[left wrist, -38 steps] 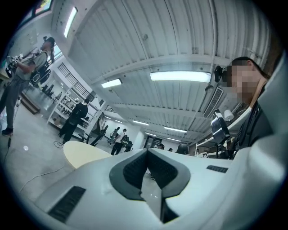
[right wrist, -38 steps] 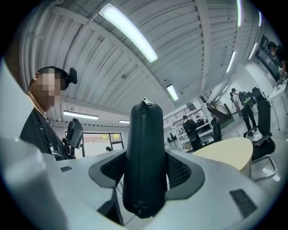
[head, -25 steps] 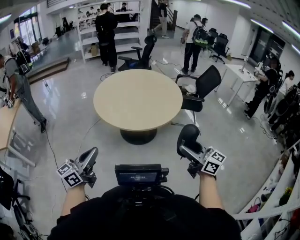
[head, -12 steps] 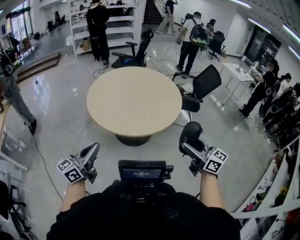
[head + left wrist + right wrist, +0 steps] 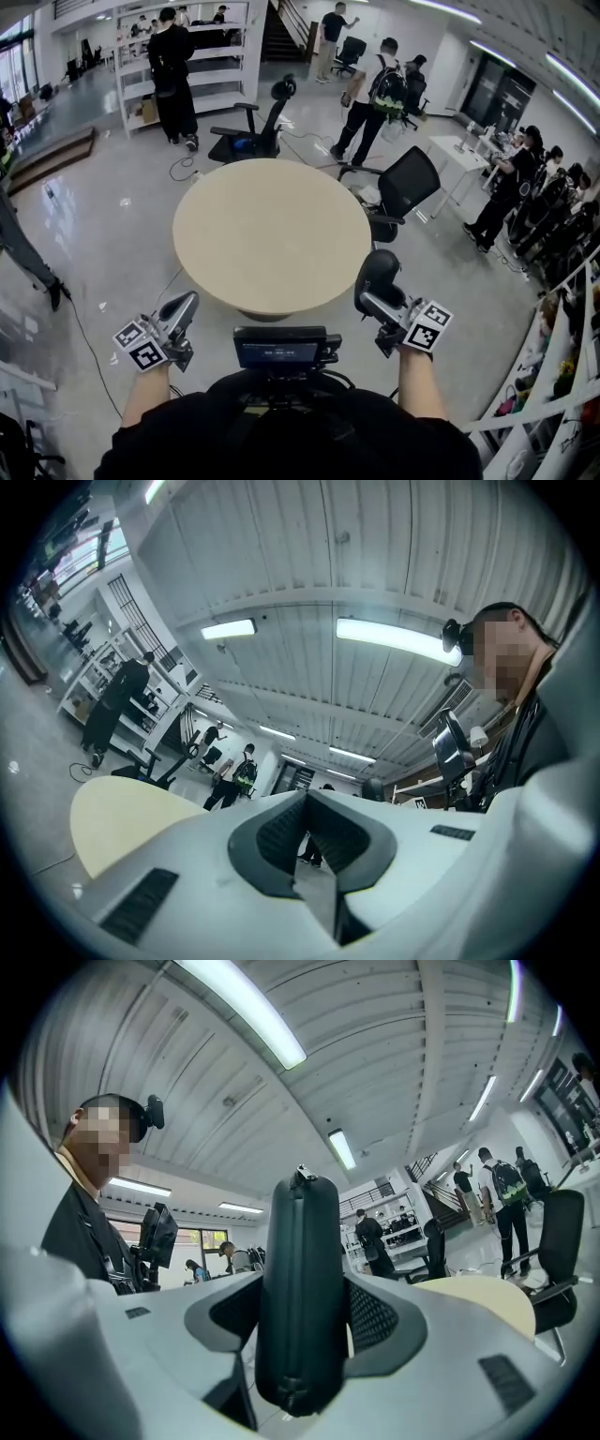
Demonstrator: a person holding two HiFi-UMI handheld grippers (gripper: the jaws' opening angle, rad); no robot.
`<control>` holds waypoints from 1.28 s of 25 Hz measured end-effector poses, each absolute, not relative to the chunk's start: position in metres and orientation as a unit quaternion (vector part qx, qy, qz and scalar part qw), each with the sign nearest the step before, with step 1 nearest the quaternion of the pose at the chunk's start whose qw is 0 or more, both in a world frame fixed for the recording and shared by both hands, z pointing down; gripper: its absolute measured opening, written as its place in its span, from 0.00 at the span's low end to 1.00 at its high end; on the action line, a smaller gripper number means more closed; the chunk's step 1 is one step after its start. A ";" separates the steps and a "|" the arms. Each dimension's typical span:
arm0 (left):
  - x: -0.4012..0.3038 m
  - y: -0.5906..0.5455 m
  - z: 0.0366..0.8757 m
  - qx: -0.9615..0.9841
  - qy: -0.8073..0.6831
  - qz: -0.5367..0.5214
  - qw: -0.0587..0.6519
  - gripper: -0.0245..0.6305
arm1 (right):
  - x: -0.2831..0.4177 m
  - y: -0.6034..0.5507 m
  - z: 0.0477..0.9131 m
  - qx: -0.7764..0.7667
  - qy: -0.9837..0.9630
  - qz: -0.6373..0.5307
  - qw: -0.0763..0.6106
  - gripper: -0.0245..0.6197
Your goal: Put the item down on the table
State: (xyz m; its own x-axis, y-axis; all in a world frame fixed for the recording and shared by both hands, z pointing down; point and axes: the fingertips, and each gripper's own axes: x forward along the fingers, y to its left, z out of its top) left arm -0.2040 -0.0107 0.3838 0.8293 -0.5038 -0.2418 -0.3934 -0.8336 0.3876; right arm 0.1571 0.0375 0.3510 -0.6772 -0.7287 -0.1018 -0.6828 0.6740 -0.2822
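The right gripper [image 5: 303,1327] is clamping a black zippered case [image 5: 300,1269], long axis upright along the jaws, aloft beside the round table [image 5: 272,234]. Jaws are hiding its flanks; the left gripper [image 5: 306,841] is sitting clenched, empty.

Left gripper [image 5: 181,307] held low in front, jaws together, right gripper [image 5: 373,302] level with it, clamped on black case [image 5: 377,274]

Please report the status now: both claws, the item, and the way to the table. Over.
Left claw shut, empty. Right claw shut on black zipped case, not yet over round table. Tabletop bare, path open.
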 end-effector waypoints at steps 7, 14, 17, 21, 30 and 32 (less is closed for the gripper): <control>-0.238 -0.068 0.380 0.936 -0.248 -0.177 0.177 0.04 | 0.129 -0.019 0.338 -0.389 0.909 -0.118 0.089 0.45; -0.224 -0.106 0.397 0.930 -0.271 -0.161 0.189 0.04 | 0.149 -0.074 0.362 -0.373 0.912 -0.139 0.095 0.45; -0.198 -0.130 0.396 0.928 -0.284 -0.158 0.179 0.04 | 0.173 -0.109 0.370 -0.356 0.918 -0.140 0.103 0.45; -0.157 -0.164 0.391 0.920 -0.305 -0.172 0.175 0.04 | 0.211 -0.167 0.373 -0.330 0.928 -0.142 0.104 0.45; -0.066 -0.217 0.387 0.910 -0.347 -0.154 0.166 0.04 | 0.291 -0.258 0.374 -0.271 0.944 -0.145 0.118 0.45; -0.052 -0.229 0.388 0.909 -0.352 -0.149 0.168 0.04 | 0.305 -0.276 0.379 -0.268 0.943 -0.152 0.123 0.45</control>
